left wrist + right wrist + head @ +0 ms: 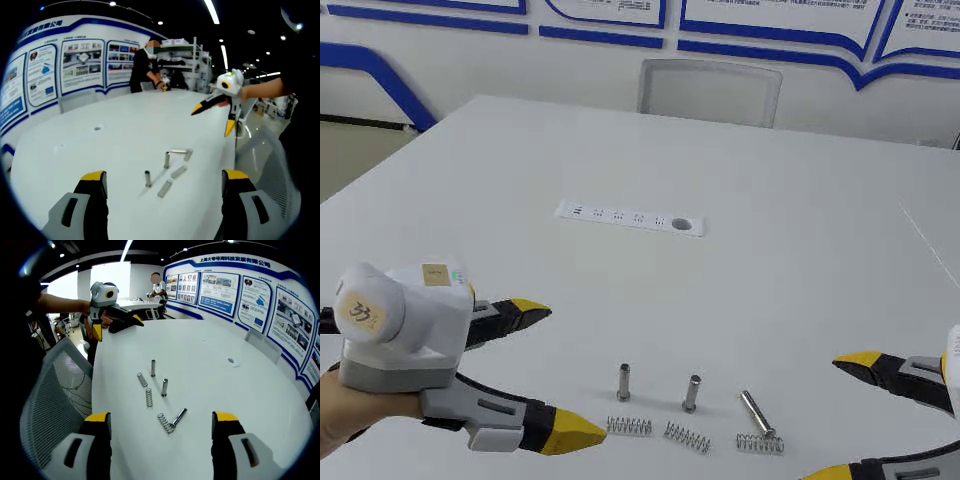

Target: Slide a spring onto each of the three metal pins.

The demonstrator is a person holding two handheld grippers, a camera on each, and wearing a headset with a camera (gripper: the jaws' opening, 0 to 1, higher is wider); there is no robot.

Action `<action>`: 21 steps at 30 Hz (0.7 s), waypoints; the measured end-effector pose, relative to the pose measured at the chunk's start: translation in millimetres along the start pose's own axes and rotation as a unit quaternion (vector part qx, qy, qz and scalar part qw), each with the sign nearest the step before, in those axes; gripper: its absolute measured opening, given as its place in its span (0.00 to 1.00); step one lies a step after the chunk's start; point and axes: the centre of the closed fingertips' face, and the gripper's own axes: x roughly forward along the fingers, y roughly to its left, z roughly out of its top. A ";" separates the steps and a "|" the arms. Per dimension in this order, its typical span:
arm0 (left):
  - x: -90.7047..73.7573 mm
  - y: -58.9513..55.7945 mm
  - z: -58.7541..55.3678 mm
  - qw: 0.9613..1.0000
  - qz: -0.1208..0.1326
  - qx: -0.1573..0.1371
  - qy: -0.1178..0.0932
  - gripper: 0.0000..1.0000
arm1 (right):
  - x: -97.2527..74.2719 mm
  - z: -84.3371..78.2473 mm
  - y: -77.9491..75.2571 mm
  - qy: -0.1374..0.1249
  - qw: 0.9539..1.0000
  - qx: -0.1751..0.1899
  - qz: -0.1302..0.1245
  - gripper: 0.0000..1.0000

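Near the front edge of the table, two pins stand upright side by side, with a third pin lying to their right. Three springs lie just before them. A power strip sits mid-table, and a chair stands behind the far edge.

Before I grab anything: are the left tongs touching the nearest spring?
Apart. In the head view, bare table shows between the lower yellow tip of the left tongs and the leftmost spring.

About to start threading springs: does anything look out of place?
Yes: in the head view, the rightmost pin lies on its side, its end by a spring, while the left pin and middle pin stand upright.
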 end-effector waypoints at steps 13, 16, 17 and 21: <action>3.1 -4.2 -9.3 1.000 -0.008 0.001 0.013 0.97 | -0.1 -3.6 -0.1 0.001 1.000 0.008 -0.002 0.84; 3.8 -3.7 -11.1 1.000 -0.008 0.002 0.016 0.97 | 1.0 -4.5 0.0 0.001 1.000 0.011 -0.001 0.84; 3.9 -2.8 -12.1 1.000 -0.008 0.003 0.017 0.97 | 1.9 -4.8 -0.8 0.001 1.000 0.013 -0.003 0.84; 4.1 -1.1 -2.8 1.000 -0.007 -0.012 -0.003 0.97 | 4.7 -5.3 -4.1 0.003 1.000 0.019 -0.005 0.83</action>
